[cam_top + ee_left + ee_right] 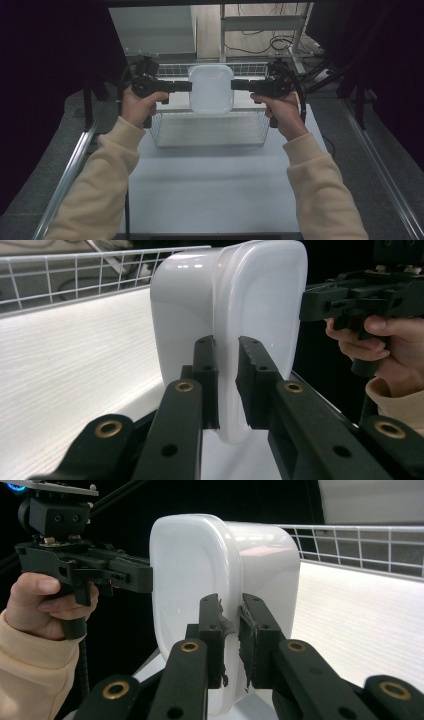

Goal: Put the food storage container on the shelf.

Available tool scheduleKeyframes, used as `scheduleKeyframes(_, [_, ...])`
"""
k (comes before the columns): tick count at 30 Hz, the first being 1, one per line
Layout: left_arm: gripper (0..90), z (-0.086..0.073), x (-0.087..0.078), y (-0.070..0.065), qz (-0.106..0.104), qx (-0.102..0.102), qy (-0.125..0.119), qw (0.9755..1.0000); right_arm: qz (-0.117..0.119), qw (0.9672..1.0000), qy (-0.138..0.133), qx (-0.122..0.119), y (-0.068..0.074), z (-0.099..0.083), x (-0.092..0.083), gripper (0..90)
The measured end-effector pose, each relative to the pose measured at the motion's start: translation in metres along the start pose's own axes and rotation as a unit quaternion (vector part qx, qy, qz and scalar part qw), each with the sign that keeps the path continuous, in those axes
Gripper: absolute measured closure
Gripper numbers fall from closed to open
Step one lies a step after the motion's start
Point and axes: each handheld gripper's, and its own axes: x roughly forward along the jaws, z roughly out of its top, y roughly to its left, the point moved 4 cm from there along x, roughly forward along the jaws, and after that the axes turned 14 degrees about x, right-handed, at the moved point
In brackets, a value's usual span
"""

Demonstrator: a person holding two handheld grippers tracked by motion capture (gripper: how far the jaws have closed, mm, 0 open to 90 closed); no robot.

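A white plastic tub with a rounded rim [211,89] hangs in the air above a wire basket [165,131]. My left gripper [189,86] is shut on the tub's left rim and my right gripper [234,84] is shut on its right rim. In the left gripper view the tub [235,305] stands edge-on, its rim pinched between the left gripper's [227,385] two black jaws. In the right gripper view the right gripper [231,640] clamps the tub's rim [200,565] the same way, with the other hand and its gripper beyond at left.
The wire basket stands on a white table [210,190] and its floor is bare. Metal rails [70,170] run along both table sides. A frame with cables [280,42] stands behind the basket. Dark curtains hang at left and right.
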Motion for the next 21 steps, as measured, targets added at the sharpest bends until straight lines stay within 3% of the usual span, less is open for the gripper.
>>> scheduleKeyframes(3, [79.7, 0.001, 0.004, 0.008, -0.002, -0.011, 0.004, 0.9999, -0.001, 0.9999, 0.006, 0.012, -0.006, 0.004, 0.004, 80.2])
scheduleKeyframes(6, [79.7, 0.000, 0.013, 0.023, -0.011, -0.039, 0.011, 0.9991, -0.005, 0.9991, 0.023, 0.035, -0.018, 0.012, 0.014, 80.1])
scheduleKeyframes(11, [79.7, -0.001, 0.021, 0.035, -0.018, -0.065, 0.014, 0.9976, -0.007, 0.9975, 0.040, 0.057, -0.030, 0.020, 0.024, 80.0])
scheduleKeyframes(15, [79.8, 0.004, 0.026, 0.047, -0.028, -0.087, 0.013, 0.9957, 0.001, 0.9945, 0.043, 0.095, -0.043, 0.031, 0.032, 79.8])
scheduleKeyframes(16, [79.8, 0.005, 0.027, 0.051, -0.033, -0.098, 0.015, 0.9945, 0.001, 0.9945, 0.043, 0.095, -0.043, 0.031, 0.032, 79.8])
scheduleKeyframes(17, [79.6, 0.006, 0.029, 0.055, -0.040, -0.111, 0.016, 0.9929, 0.003, 0.9912, 0.048, 0.123, -0.048, 0.035, 0.036, 79.5])
scheduleKeyframes(18, [79.6, 0.007, 0.031, 0.060, -0.047, -0.124, 0.015, 0.9911, 0.003, 0.9912, 0.048, 0.123, -0.048, 0.035, 0.036, 79.5])
scheduleKeyframes(19, [79.2, 0.008, 0.035, 0.069, -0.061, -0.149, 0.016, 0.9868, 0.002, 0.9865, 0.055, 0.154, -0.053, 0.040, 0.039, 79.0])
scheduleKeyframes(20, [79.1, 0.008, 0.035, 0.069, -0.061, -0.149, 0.016, 0.9868, 0.002, 0.9865, 0.055, 0.154, -0.053, 0.040, 0.039, 79.0])
scheduleKeyframes(21, [78.9, 0.008, 0.037, 0.074, -0.066, -0.162, 0.016, 0.9844, 0.001, 0.9828, 0.059, 0.175, -0.058, 0.043, 0.043, 78.1])
